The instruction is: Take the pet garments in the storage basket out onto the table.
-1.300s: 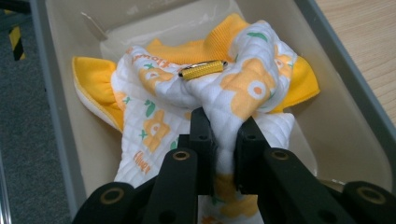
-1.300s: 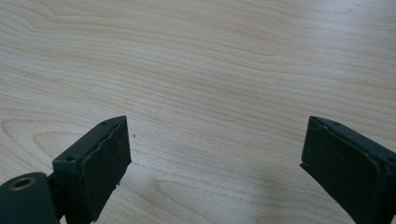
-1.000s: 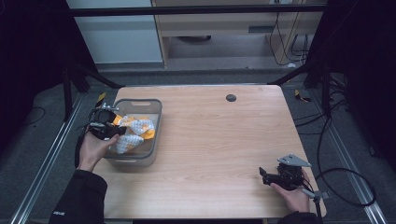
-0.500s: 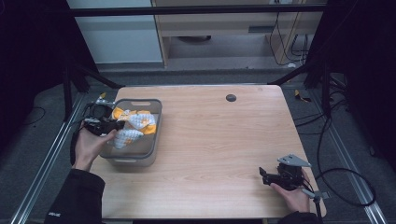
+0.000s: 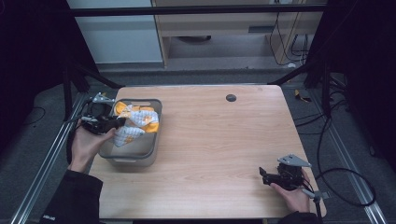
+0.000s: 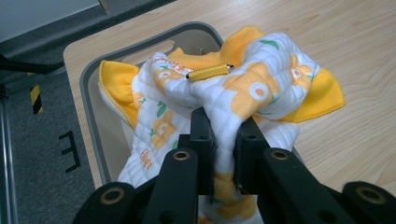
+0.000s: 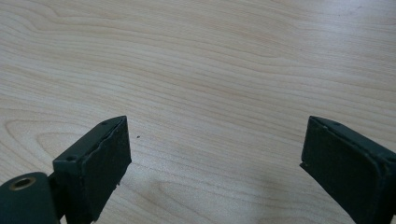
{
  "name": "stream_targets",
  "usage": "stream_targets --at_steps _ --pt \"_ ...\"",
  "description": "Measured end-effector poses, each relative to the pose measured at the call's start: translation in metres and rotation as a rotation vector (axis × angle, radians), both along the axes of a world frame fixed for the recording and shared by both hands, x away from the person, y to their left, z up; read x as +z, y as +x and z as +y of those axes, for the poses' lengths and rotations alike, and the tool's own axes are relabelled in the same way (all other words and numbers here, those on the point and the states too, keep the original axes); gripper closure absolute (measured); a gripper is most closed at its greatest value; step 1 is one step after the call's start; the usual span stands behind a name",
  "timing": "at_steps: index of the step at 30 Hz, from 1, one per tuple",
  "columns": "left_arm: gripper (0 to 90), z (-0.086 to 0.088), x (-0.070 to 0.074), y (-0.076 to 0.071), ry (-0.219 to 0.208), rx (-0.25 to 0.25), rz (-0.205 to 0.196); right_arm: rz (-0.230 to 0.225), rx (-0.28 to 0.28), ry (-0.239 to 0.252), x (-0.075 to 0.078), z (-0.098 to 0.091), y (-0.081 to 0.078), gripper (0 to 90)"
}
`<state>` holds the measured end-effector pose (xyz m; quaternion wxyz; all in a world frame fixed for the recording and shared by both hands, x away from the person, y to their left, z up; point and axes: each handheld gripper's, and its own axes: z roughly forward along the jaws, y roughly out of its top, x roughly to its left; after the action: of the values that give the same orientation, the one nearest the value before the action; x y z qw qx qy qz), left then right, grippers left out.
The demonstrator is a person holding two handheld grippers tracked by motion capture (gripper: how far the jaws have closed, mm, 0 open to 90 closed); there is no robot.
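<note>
At the left gripper [image 6: 223, 140]: jaws were pinched tight on a fold of the cloth [image 6: 233, 88], the fabric squeezed flat between them.
Cloth: white, printed with orange and green figures, orange on its reverse; it rose bunched from the jaws, part hanging down into the bin [image 6: 93, 93] below and ahead of the gripper, one orange corner spilling over the rim onto the table [image 6: 355, 56] to the gripper's right.
Gold pin [image 6: 210, 71]: a small knurled, brass-coloured cylinder lay on the cloth just beyond the jaw tips.
Bin: grey, rectangular, rounded corners, directly under the left gripper [image 5: 111, 124]; in the high view the cloth [image 5: 135, 122] sat over its near-left part.
Left hand [image 5: 86, 142]: held the gripper at the bin's [image 5: 154, 116] outer edge.
Right gripper [image 5: 267, 176]: jaws stood wide apart, holding nothing, low over bare wood, well apart from the bin.
Right hand [image 5: 292, 196]: gripped its tool near the table's [image 5: 224, 140] front right corner.
</note>
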<state>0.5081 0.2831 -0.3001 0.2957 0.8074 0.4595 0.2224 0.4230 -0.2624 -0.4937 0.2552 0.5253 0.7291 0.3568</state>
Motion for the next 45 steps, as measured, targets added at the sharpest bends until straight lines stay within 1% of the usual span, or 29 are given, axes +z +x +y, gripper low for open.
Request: stream_targets --at_steps 4,7,9,14,23,28,29,30,32,35,38,45 --pt "80.7 -0.005 0.005 -0.005 -0.006 -0.024 -0.015 -0.001 -0.001 -0.001 0.0 0.0 0.0 8.2" --pt "80.7 -0.008 0.008 -0.007 -0.004 -0.038 -0.019 0.001 -0.002 0.003 0.0 0.0 0.0 8.1" --pt "80.7 -0.014 0.013 -0.012 0.001 -0.059 -0.034 -0.003 -0.002 -0.002 0.0 0.0 0.0 8.1" --pt "80.7 -0.022 0.021 -0.017 0.005 -0.09 -0.048 -0.004 -0.003 0.001 0.0 0.0 0.0 8.1" --pt "80.8 -0.04 0.028 -0.022 0.009 -0.147 -0.051 -0.004 -0.003 0.004 0.001 0.0 0.0 8.1" --pt "80.8 -0.05 0.028 -0.021 0.011 -0.174 -0.042 -0.007 -0.005 0.005 0.001 -0.001 -0.001 8.1" --pt "80.8 -0.051 0.028 -0.02 0.017 -0.184 -0.051 -0.005 -0.005 0.009 0.001 -0.001 -0.001 8.1" --pt "80.8 -0.054 0.027 -0.02 0.015 -0.191 -0.052 -0.004 -0.004 0.009 0.001 -0.001 -0.001 8.1" --pt "80.8 -0.058 0.026 -0.021 0.014 -0.199 -0.035 -0.005 -0.004 0.007 0.001 -0.001 -0.001 8.1" --pt "80.8 -0.066 0.024 -0.022 0.017 -0.217 -0.031 -0.004 -0.004 0.011 0.001 -0.001 -0.001 8.1" --pt "80.7 -0.072 0.021 -0.021 0.02 -0.236 -0.027 -0.007 -0.003 0.005 0.001 -0.001 -0.001 8.1" --pt "80.7 -0.083 0.018 -0.022 0.017 -0.263 -0.018 -0.008 -0.003 0.005 0.001 -0.001 -0.001 8.1"
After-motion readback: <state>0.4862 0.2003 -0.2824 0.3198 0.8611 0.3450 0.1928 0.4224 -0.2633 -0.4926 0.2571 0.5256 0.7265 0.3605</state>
